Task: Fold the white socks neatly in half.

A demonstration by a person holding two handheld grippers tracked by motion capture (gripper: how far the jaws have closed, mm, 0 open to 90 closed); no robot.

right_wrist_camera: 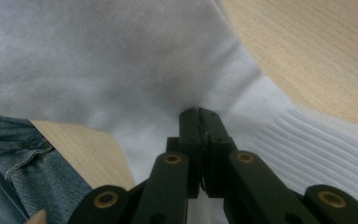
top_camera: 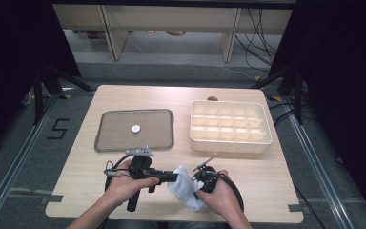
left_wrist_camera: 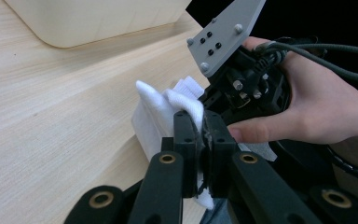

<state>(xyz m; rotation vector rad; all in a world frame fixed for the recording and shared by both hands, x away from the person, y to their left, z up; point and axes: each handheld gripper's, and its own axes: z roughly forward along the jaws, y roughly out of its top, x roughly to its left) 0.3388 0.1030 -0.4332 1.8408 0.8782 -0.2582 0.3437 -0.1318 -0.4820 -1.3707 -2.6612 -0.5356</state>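
The wooden table [top_camera: 124, 191] carries one of each thing: one cream compartment box [top_camera: 230, 126] at the far right, one grey-rimmed flat tray [top_camera: 109, 138] to its left, and one small white disc [top_camera: 136, 128] lying in the middle of that tray. Near the front edge, both forearms come in from below and meet over one white sock [top_camera: 186, 188], which hangs bunched between the two tools just above the tabletop. The left hand [top_camera: 124, 183] holds the left gripper [left_wrist_camera: 204, 123] level, pointing toward the right hand [left_wrist_camera: 307, 114]; its jaws are pressed together on a fold of the sock's fabric. The right gripper [right_wrist_camera: 199, 114] points back toward the left one, its jaws likewise pinched tight on the sock, close to the ribbed cuff [right_wrist_camera: 307, 144].
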